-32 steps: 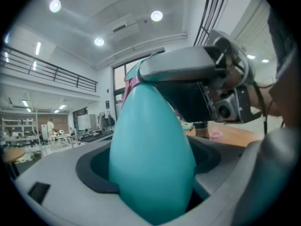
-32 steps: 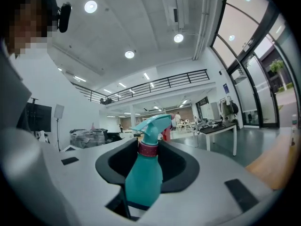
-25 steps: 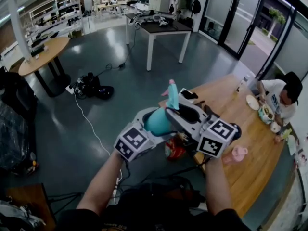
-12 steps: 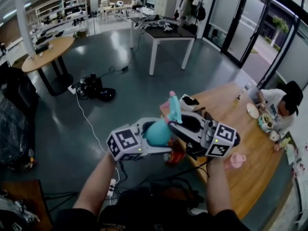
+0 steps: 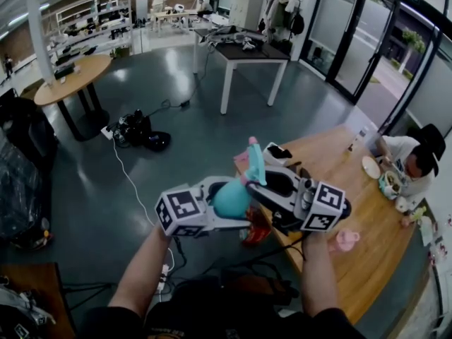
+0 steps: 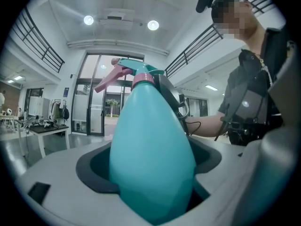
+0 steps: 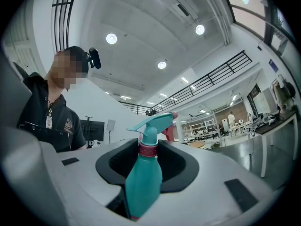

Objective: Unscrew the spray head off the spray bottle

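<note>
At the far left a round wooden table (image 5: 70,76) stands on the grey floor (image 5: 176,133), and nearer the middle a heap of dark bags and cables (image 5: 138,128) lies beside it. In front of us the left gripper (image 5: 220,207) is clamped on the wide lower body of the teal spray bottle (image 5: 232,198); in the left gripper view that body fills the gap between the jaws. We hold the bottle in the air, off any surface, just at the near left corner of the long wooden table (image 5: 367,203), with its top pointing away from us. Just to the right, the right gripper (image 5: 251,182) is closed on the spray head (image 5: 255,159) at the pink collar (image 7: 148,149), with the dark pads against the collar on both sides and the teal nozzle and pink trigger rising above them. On the table to the right lies a small pink thing (image 5: 346,240), and at the far right edge a person (image 5: 417,154) sits at the table with dishes.
</note>
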A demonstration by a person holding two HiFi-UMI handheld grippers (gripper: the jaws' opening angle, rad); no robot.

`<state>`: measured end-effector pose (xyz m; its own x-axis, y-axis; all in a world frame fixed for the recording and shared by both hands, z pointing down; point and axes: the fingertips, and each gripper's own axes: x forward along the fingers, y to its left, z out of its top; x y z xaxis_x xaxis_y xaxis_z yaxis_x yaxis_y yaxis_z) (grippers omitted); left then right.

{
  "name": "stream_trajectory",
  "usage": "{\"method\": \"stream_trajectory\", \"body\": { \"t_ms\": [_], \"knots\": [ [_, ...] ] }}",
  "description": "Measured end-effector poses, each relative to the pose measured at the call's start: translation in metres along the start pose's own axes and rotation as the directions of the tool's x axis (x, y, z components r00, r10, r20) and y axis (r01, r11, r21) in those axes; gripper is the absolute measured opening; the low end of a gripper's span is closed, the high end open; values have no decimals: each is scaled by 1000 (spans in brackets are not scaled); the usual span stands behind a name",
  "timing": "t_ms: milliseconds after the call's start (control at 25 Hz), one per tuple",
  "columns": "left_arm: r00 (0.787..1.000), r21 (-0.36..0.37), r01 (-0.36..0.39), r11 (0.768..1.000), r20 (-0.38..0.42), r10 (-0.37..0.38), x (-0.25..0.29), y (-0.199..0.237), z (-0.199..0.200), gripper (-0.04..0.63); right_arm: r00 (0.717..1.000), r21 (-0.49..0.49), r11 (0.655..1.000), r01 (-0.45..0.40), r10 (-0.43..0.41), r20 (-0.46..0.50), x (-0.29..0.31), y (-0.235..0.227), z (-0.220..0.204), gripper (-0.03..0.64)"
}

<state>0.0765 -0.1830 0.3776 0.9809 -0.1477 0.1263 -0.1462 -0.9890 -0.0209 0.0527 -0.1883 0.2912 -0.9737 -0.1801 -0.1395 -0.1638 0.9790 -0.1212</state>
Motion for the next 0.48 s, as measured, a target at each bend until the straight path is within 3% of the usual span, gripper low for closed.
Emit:
{"method": "stream_trajectory", "body": {
  "t_ms": [200, 320, 480],
  "knots": [
    [999, 13, -42, 999, 5, 42, 2, 4, 3, 443, 1000, -15, 1000, 17, -17, -6, 1, 0, 1, 130],
    [992, 8, -129, 992, 16, 129, 4, 17, 3, 443, 993, -61, 992, 111, -112, -19, 4, -8, 2, 143],
    [965, 5, -260, 966, 36, 259, 1, 35, 5, 443, 968, -104, 964, 246, -251, -32, 13, -18, 2, 155]
  ]
}}
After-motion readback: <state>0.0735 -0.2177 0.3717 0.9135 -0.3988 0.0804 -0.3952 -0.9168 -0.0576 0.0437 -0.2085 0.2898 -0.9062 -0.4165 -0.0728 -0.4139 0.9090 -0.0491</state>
